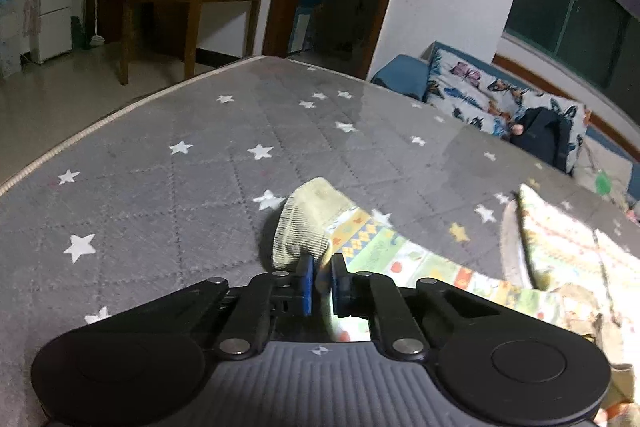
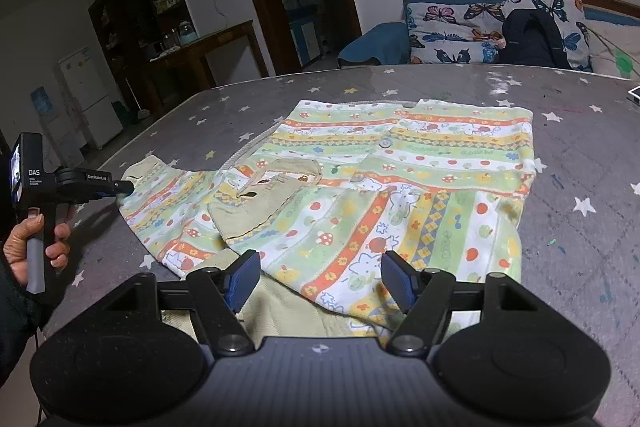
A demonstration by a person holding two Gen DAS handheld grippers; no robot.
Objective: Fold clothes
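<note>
A patterned child's top (image 2: pixel 400 187) lies spread flat on a grey star-printed mattress (image 1: pixel 160 187), one sleeve (image 1: pixel 316 227) stretched out to the left. The left claw (image 1: pixel 320 279) is closed on the ribbed cuff of that sleeve, cloth pinched between its blue pads. The right claw (image 2: pixel 320 279) stands open above the near hem of the top, gripping nothing. A hand (image 2: pixel 32 251) holds the left tool's handle. A butterfly-print cushion (image 2: pixel 460 27) sits on the sofa beyond the mattress.
</note>
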